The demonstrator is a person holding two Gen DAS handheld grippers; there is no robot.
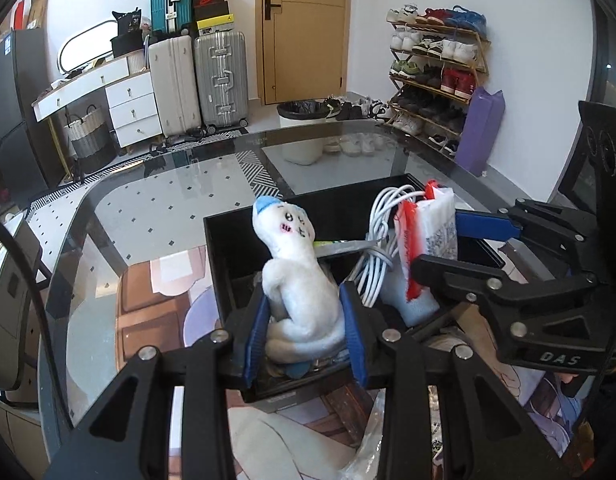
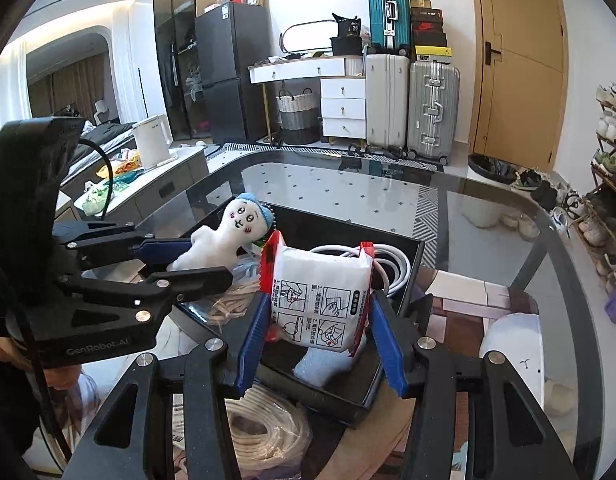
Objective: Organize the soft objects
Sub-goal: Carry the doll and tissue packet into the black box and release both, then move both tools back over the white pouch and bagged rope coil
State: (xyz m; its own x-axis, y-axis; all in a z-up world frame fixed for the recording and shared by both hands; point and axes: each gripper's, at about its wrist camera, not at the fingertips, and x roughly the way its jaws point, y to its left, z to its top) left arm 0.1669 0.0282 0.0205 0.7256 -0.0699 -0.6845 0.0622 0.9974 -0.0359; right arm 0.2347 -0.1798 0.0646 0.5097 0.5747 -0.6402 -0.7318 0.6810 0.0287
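left wrist view: the left gripper [image 1: 303, 320] is pinching a white plush doll [image 1: 297, 276] at lower centre, over the black box [image 1: 227, 248]. right wrist view: the right gripper [image 2: 320, 332] is squeezing a white packet [image 2: 320, 300] at centre, above the box beside a white cable coil [image 2: 392, 264].

We count one white plush doll [image 1: 295, 276], one red-edged white packet [image 2: 320, 300], one coiled white cable [image 1: 378, 240], one black box [image 1: 235, 248], two grippers, three suitcases against the far wall, one bagged rope coil [image 2: 267, 432].
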